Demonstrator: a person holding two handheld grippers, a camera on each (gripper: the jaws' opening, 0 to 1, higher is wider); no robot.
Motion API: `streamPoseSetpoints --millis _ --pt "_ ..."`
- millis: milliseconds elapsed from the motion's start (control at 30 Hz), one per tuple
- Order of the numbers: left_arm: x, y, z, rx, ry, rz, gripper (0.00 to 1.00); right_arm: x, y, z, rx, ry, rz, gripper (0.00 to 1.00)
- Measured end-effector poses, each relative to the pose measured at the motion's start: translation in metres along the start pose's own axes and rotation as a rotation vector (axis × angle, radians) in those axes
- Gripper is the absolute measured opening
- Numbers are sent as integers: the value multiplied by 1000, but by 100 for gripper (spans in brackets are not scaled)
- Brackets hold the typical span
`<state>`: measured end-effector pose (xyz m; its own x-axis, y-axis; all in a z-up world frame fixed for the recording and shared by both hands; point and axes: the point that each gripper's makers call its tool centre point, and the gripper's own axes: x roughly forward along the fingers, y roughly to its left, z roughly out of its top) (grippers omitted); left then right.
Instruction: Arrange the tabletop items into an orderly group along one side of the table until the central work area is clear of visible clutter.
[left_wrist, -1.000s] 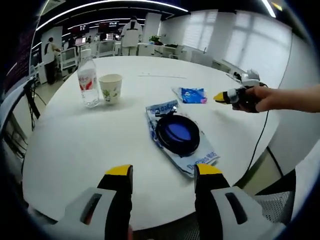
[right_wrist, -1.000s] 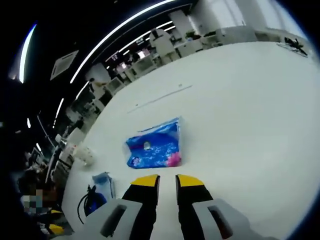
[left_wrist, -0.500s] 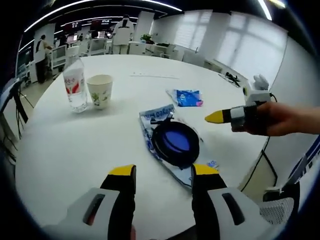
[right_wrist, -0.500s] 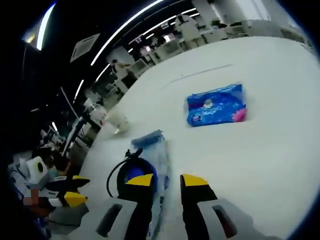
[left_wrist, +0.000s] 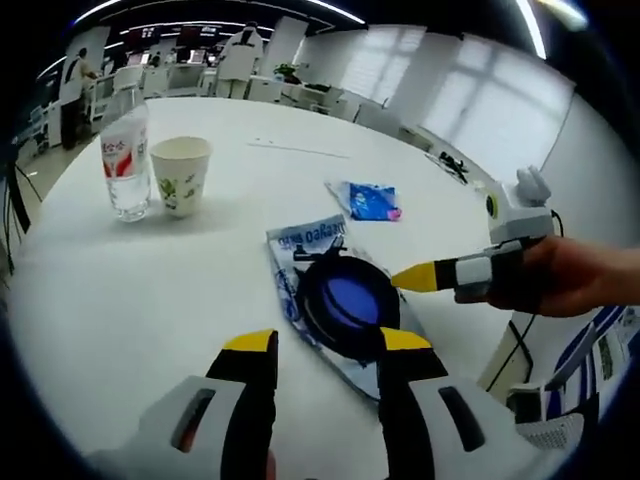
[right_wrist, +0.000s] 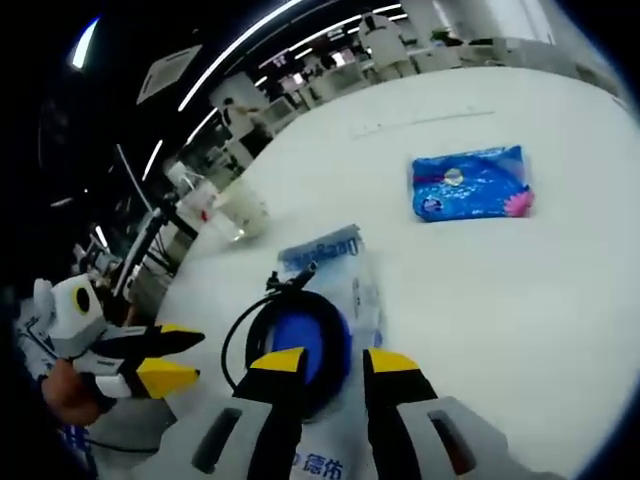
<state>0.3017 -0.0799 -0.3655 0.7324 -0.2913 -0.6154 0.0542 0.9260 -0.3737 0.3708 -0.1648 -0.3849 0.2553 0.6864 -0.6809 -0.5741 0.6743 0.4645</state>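
In the left gripper view, a round white tabletop (left_wrist: 150, 270) stands in a bright open office with desks, white chairs, strip lights overhead and people standing far back. At its far left a clear water bottle (left_wrist: 124, 165) with a red-and-white label, too small to read, stands just beside a paper cup (left_wrist: 181, 175) printed with a green motif. Nearer the middle lies a clear plastic bag (left_wrist: 318, 300) with blue printing too blurred to read, and a round black item with a blue centre (left_wrist: 348, 300) rests on it. Beyond, apart from the bag, lies a small blue packet (left_wrist: 366, 199). The left gripper (left_wrist: 322, 345) hovers above the near edge, its yellow-tipped fingers apart and holding nothing. From the right, the right gripper (left_wrist: 418, 278), held in a hand (left_wrist: 560, 285), points its yellow tip at the round item's rim.

In the right gripper view, the right gripper (right_wrist: 334, 362) hangs over the round black item (right_wrist: 296, 345); its fingers are slightly apart and grip nothing. Blue Chinese characters show on the bag (right_wrist: 335, 262) near the fingers. The blue packet (right_wrist: 468, 184) lies farther out, the cup (right_wrist: 243, 213) to the left. The left gripper (right_wrist: 150, 360) enters at lower left, fingers apart.
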Motion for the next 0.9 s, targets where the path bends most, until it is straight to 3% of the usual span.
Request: streamPoseSetpoints --millis 333,467,700,800,900 --pt "23 -4 1 -43 18 -59 36 13 6 -14 -6 41 -40 19" --pt "28 -20 5 -55 28 -81 33 13 1 -16 -13 44 -60 15" --pt "44 -8 5 -55 44 -65 21 15 -5 -14 -65 55 -94 12" --pt "43 -5 2 -72 41 -50 14 16 0 -15 -93 56 -118 12" --pt "42 -3 1 -92 36 -48 13 17 -3 -14 -97 54 -125 12"
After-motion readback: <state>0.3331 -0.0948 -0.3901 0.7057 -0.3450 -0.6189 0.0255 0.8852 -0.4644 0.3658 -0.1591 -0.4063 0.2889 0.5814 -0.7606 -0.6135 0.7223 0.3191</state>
